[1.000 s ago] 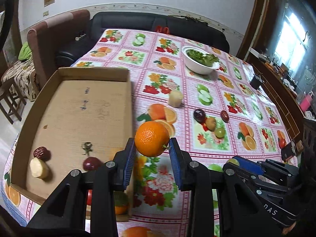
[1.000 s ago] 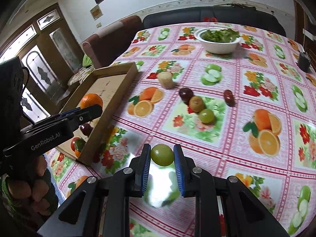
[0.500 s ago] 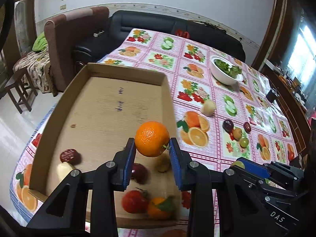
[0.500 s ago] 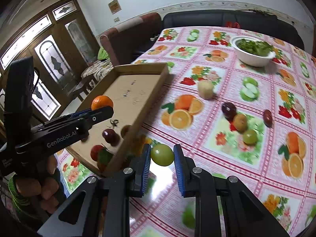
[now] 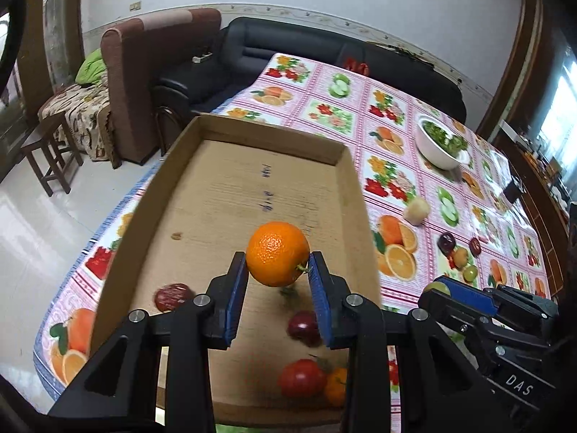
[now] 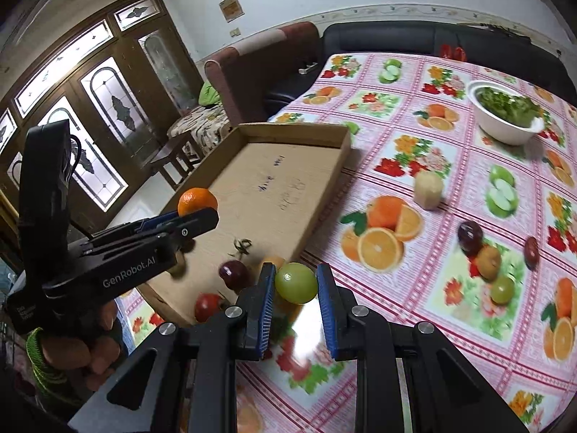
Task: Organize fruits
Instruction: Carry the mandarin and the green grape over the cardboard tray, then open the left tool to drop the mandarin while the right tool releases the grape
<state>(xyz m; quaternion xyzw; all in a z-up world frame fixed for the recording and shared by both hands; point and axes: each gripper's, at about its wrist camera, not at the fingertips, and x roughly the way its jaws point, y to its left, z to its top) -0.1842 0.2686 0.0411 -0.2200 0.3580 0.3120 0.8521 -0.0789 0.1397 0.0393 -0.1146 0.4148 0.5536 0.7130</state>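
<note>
Hovering over the cardboard tray, the left gripper clamps an orange, the right gripper a green grape; release low onto bare cardboard.

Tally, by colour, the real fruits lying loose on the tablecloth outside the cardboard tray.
Pale yellow chunky fruit: 1
Dark purple round fruit: 1
Dark red small fruit: 1
Brown round fruit: 1
Green round fruit: 1
Total: 5

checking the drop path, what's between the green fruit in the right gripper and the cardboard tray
Right wrist view: bare tablecloth and the tray's near wall separate the green fruit from the cardboard tray; nothing blocks it.
</note>
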